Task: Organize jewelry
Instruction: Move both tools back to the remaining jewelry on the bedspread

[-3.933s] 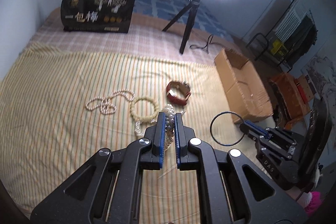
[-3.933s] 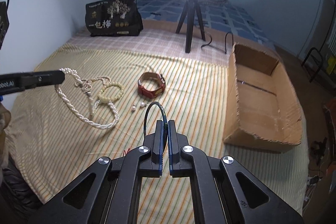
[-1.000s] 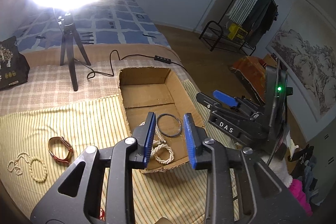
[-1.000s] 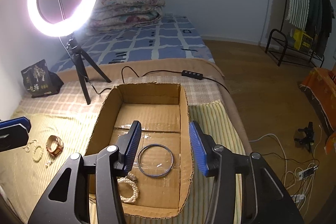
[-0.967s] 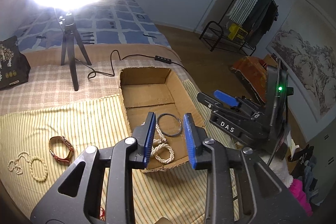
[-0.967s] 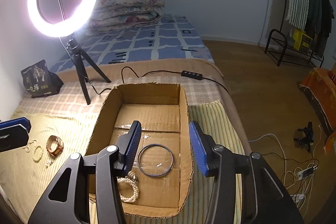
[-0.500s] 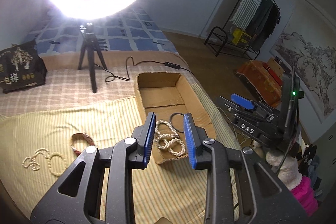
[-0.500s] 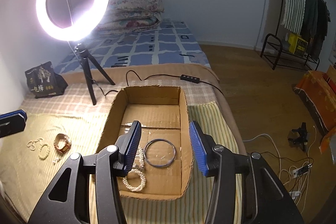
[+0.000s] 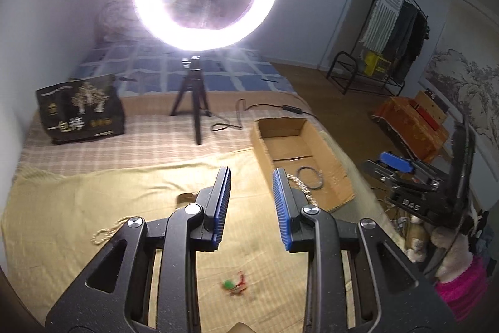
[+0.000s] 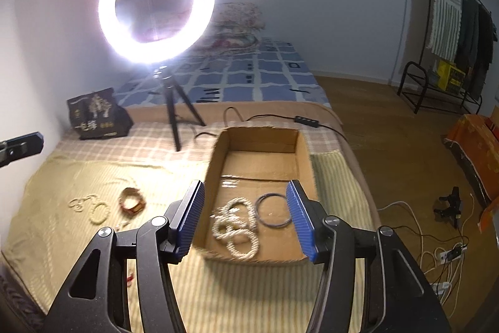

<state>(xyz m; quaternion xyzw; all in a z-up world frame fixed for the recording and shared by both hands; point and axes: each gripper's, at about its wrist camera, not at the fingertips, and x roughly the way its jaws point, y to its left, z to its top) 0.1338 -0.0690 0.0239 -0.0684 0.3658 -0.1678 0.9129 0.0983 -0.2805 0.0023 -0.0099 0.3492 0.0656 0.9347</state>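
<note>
Both the left gripper (image 9: 252, 202) and right gripper (image 10: 246, 219) gaped empty, while the rope (image 10: 236, 227) and bangle (image 10: 273, 210) lay in the box (image 10: 261, 135), and left of it the cuff (image 10: 132, 202) and beads (image 10: 90, 208) waited.

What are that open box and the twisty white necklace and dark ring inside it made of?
The box looks like plain brown corrugated cardboard, matte, with rough torn edges. The white necklace seems to be strands of small pearl-like beads twisted into a rope; real or imitation, I cannot tell. The dark ring is thin and smooth, perhaps metal or plastic.
</note>
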